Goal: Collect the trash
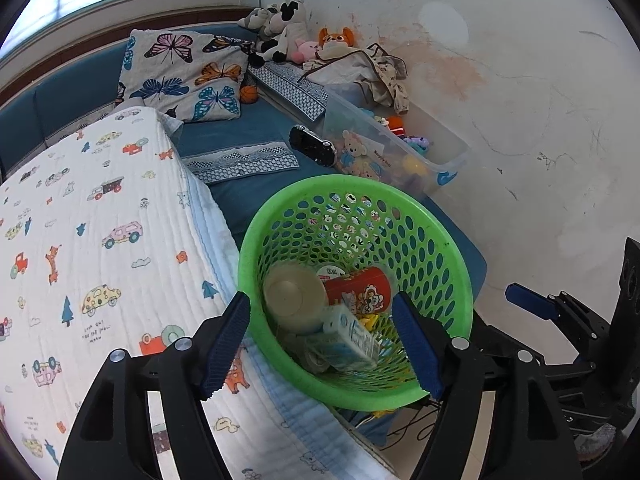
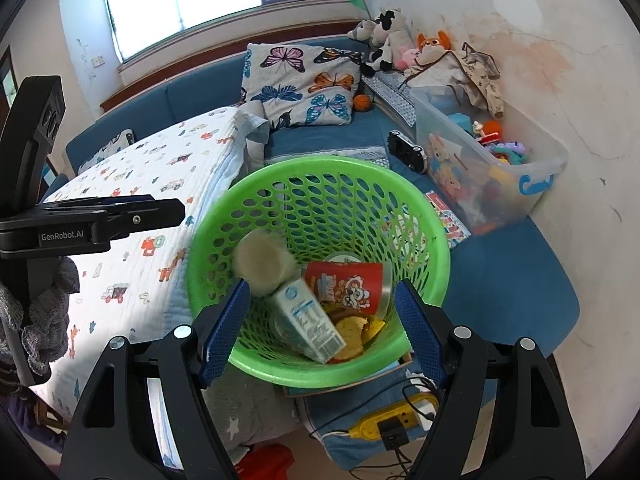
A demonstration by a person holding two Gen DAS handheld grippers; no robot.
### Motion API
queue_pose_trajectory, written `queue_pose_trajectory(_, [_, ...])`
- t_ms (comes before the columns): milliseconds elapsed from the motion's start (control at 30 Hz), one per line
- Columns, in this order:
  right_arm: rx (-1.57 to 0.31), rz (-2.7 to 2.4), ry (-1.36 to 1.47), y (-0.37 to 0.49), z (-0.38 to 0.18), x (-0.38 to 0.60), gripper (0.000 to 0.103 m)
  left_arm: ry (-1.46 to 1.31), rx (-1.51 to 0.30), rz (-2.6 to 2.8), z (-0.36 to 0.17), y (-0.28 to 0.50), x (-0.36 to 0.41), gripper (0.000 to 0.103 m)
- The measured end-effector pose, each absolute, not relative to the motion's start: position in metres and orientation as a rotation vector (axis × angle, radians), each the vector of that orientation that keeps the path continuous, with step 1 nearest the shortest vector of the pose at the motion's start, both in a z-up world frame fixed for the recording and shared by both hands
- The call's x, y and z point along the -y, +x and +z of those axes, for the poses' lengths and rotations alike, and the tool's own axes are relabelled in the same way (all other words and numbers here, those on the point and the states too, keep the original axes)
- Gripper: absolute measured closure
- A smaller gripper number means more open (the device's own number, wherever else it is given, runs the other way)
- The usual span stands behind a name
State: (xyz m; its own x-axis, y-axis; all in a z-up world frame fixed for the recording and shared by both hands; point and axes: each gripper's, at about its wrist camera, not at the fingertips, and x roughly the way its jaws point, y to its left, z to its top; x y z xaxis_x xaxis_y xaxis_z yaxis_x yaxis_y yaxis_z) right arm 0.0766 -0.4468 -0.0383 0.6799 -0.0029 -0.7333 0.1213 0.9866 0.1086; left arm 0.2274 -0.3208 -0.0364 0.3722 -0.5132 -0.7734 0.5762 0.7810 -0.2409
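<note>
A green perforated basket [image 1: 452,256] [image 2: 432,224] sits on the blue bed. Inside lie a cream round lid [image 1: 292,294] [image 2: 262,260], a red snack cup [image 1: 360,286] [image 2: 348,284], a white and blue milk carton [image 1: 352,338] [image 2: 308,322] and yellow scraps [image 2: 352,334]. My left gripper [image 1: 322,348] is open and empty, hovering over the basket's near rim. My right gripper [image 2: 322,330] is open and empty, also above the basket. The right gripper shows at the right edge of the left wrist view [image 1: 532,300]; the left gripper shows at the left of the right wrist view [image 2: 120,216].
A white quilt with car prints [image 1: 100,240] [image 2: 140,200] lies left of the basket. A clear toy bin [image 1: 400,152] [image 2: 492,172], a butterfly pillow [image 1: 188,72] and plush toys [image 1: 280,28] stand behind. A yellow power strip [image 2: 396,418] with cables lies below the basket.
</note>
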Motion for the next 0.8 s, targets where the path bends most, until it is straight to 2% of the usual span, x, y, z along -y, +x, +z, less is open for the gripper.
queue_pose_trajectory(367, [-0.808,-0.044,0.164,0.072,-0.035,0.430,0.028,0.089,-0.897,-0.686,-0.023,0.213,0.293,0.031])
queue_pose_trajectory(800, [-0.775,-0.005,0.149,0.064,-0.031,0.393,0.025,0.091,-0.810,-0.600,-0.013,0.191,0.232,0.024])
